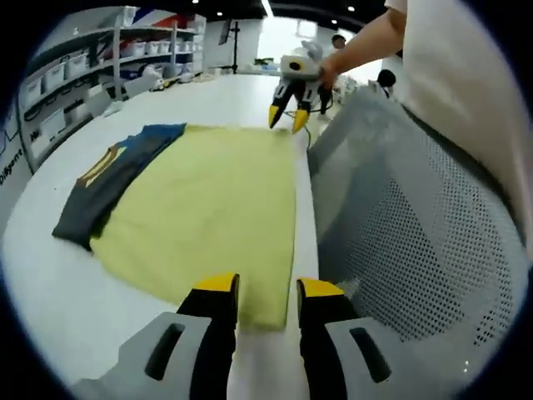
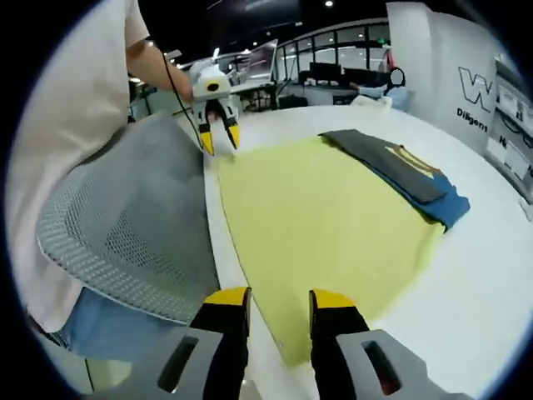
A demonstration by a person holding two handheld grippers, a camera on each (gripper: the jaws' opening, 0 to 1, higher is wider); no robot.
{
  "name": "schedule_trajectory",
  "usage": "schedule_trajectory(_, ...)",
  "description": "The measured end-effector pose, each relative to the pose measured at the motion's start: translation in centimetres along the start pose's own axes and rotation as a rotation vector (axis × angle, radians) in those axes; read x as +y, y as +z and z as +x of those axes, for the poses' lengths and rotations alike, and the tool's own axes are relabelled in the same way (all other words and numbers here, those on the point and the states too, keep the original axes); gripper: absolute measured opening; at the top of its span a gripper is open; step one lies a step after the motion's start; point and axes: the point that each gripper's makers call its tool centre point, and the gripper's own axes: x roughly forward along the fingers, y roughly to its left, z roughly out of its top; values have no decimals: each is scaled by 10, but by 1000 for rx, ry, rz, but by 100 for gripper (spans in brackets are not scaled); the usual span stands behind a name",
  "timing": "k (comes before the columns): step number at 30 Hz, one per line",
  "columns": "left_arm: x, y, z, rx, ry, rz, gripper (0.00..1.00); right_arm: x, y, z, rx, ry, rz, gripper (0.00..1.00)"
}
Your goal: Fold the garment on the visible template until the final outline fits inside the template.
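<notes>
both tools [image 1: 265, 297] [image 2: 279, 307] open; yellow cloth [image 1: 208, 208]

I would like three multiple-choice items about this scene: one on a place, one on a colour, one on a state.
1. Where does the dark folded garment lie?
A. On the far edge of the yellow sheet
B. On the mesh chair back
C. On the floor

2. What colour are the gripper jaw tips?
A. Red
B. Yellow
C. Green

3. How stand the left gripper and right gripper?
A. Both open, holding nothing
B. Both shut on cloth
C. One shut on the chair

Key: 1 A, it overlaps the sheet's far edge; 2 B, the tips are yellow; 3 A, gaps show between jaws.
</notes>
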Motion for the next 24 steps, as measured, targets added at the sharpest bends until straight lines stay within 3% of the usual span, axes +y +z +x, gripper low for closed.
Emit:
schedule_trajectory(16,-4,-33,5,98,10,30,21,-2,-37,-8,97,-40,-34,14)
schedule_trajectory(24,-2,-32,5,86,29,39,18,-8,-38,-7,94,-60,-43,8)
